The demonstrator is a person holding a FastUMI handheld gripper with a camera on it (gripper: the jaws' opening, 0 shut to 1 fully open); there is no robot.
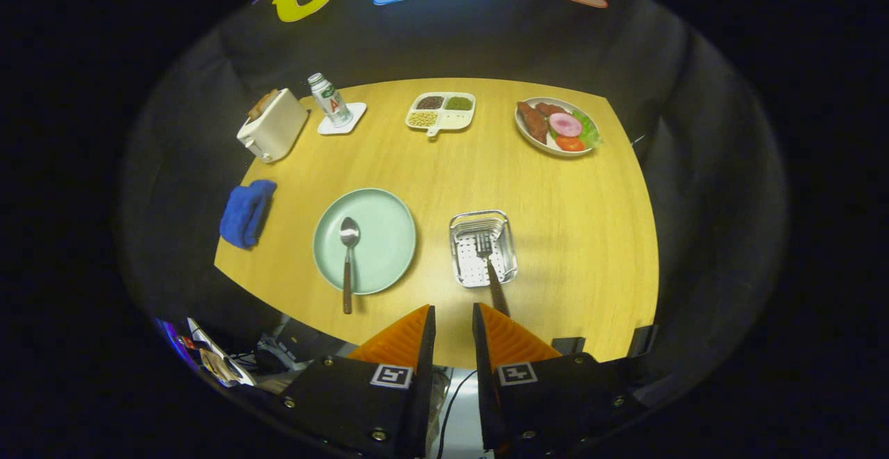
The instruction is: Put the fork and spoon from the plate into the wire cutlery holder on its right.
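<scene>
Your hand-held gripper (454, 320) hung high above the near edge of the tabletop (555, 188), its two fingers a narrow gap apart and holding nothing. The green plate (378, 226) was your landmark here, sitting beyond the fingers and a little to their left. The spoon (347, 254) lay on that plate, bowl near the plate's centre, handle running back toward you and poking out over the near rim. Just to the right of the plate stood the wire cutlery holder (462, 264), and the fork (488, 264) was in it, tines down on the holder's floor, handle leaning out over the near wall toward your fingers. To the left of the plate, a blue cloth (246, 212) sat at the tabletop's edge. Far beyond the plate you had a toaster (272, 126), then a small bottle (328, 100) standing on a white coaster (354, 117), then a divided dish (440, 112) of beans. Well off to the right of that, a plate of food (558, 128) rested near the far corner.
</scene>
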